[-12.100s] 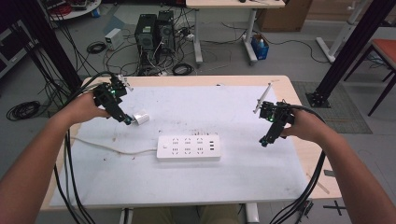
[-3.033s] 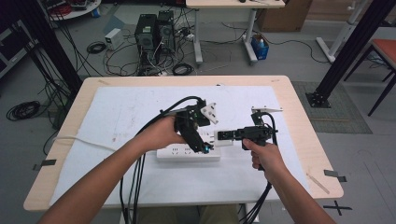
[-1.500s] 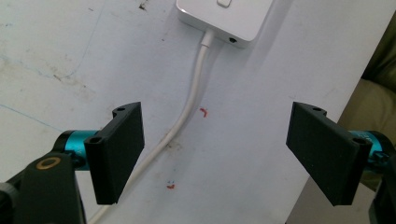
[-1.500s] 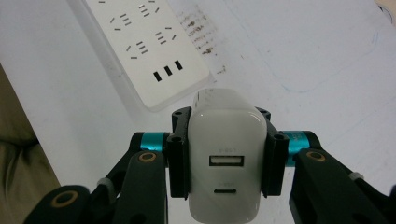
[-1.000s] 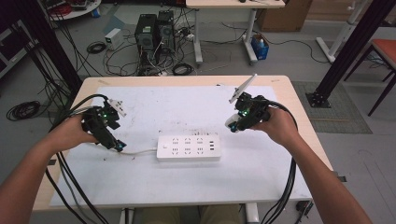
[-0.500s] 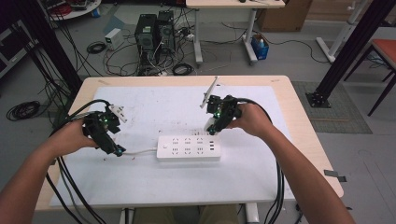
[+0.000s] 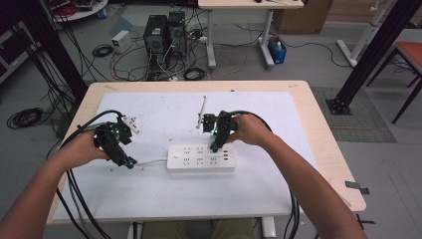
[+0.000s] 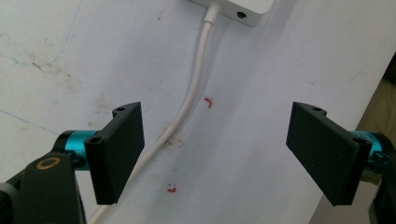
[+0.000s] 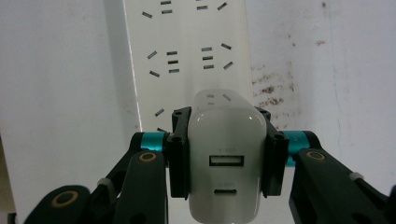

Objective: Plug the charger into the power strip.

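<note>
Charger carried to the power strip
Right gripper fingers clamp the white USB charger above the power strip mid-desk, ready for plugging; left gripper fingers apart over its cord.

So it's a light wooden table with a big white paper sheet covering most of the top, pretty scuffed and smudged, with a few tiny red marks. Lying flat on the sheet is a white rectangular plastic power strip, its white cord trailing off its left end.
</note>
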Available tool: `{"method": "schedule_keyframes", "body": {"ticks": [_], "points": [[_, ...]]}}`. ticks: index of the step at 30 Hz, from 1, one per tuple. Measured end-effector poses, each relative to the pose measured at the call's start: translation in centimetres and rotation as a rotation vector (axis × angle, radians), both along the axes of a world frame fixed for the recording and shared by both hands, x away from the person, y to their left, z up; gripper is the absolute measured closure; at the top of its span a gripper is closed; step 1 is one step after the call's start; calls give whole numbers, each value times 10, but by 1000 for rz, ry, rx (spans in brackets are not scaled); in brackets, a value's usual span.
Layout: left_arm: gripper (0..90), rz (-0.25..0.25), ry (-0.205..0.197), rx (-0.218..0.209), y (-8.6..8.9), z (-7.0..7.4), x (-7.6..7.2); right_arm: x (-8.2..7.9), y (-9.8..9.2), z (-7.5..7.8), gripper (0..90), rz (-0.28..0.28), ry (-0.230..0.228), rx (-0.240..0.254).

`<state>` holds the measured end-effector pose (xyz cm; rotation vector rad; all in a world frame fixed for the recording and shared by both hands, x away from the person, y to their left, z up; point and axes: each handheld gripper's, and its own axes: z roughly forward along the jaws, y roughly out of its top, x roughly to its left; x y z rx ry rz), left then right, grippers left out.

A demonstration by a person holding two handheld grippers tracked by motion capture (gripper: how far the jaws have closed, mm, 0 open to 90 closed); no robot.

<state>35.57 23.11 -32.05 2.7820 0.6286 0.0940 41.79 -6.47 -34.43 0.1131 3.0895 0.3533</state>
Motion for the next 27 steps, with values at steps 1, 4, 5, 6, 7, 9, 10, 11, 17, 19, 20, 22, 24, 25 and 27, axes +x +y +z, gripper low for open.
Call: {"method": "schedule_keyframes", "body": {"ticks": [1, 4, 5, 6, 7, 9, 10, 11, 17, 19, 20, 22, 24, 25, 27], "points": [[194, 2, 0, -3, 0, 0, 0, 0, 2, -2, 622, 11, -1, -13], [194, -3, -2, -1, 1, 0, 0, 1, 6, -6, 622, 33, -10, -40], [194, -5, -5, -8, 1, 0, 0, 1, 9, -9, 622, 55, -14, -51], [194, -1, -5, -10, 2, 0, 0, 1, 10, -10, 622, 56, -6, -52], [194, 0, -5, -12, 2, -1, 1, 1, 12, -11, 622, 66, -11, -64], [194, -1, -3, -10, 3, -2, 1, 0, 16, -14, 622, 91, -21, -84], [194, 3, -1, -15, 3, -4, 1, 0, 17, -14, 623, 98, -27, -93], [194, 0, 1, -13, 3, -4, 1, 0, 18, -14, 623, 105, -27, -97], [194, 3, 9, -24, 4, -8, 2, 3, 24, -15, 624, 95, -9, -121], [194, -5, 14, -18, 4, -9, 2, 4, 23, -16, 624, 95, -6, -115], [194, 2, 13, -20, 5, -10, 1, 4, 23, -16, 624, 93, -4, -114], [194, 2, 16, -22, 6, -11, 2, 3, 23, -16, 624, 86, -2, -114], [194, 3, 18, -23, 6, -12, 2, 1, 24, -22, 624, 103, -18, -145], [193, 1, 19, -23, 7, -13, 2, 0, 25, -22, 624, 101, -27, -137], [194, 3, 25, -26, 8, -14, 3, 2, 23, -22, 624, 93, -15, -125]]}}
